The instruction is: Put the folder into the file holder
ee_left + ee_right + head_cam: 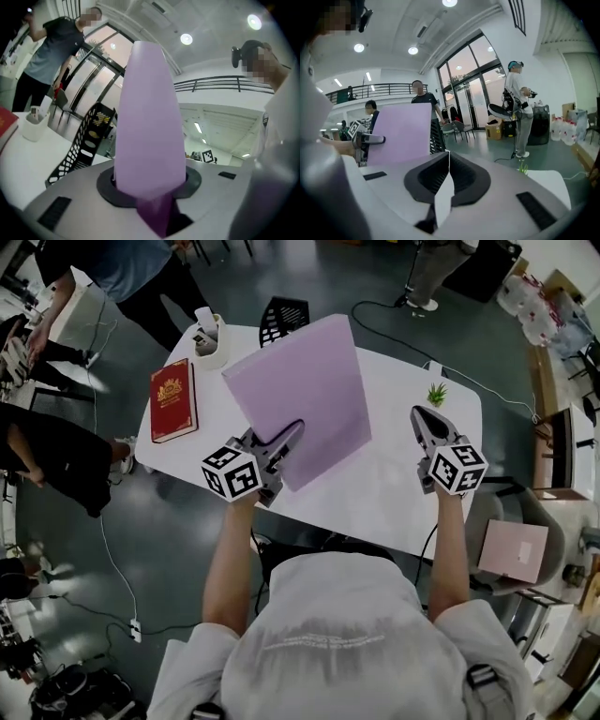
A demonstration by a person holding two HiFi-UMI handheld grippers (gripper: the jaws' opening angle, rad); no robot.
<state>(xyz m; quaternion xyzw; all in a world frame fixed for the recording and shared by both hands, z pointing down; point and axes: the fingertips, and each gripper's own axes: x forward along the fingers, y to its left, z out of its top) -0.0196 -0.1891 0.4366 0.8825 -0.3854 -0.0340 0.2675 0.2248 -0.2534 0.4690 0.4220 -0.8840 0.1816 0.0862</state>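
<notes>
The purple folder [305, 395] was pinched at its near edge by the left tool [292, 432], tilted above the white tabletop [394, 479], with the black file holder [283, 317] at the far edge; the right tool [422, 416] was pressed together, empty

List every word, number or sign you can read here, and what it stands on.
Cover of the red book: gold print, too small to read.
Back of the white shirt: faint print, too blurred.
The marker cubes: black-and-white squares, no letters.
The purple folder: blank.
</notes>
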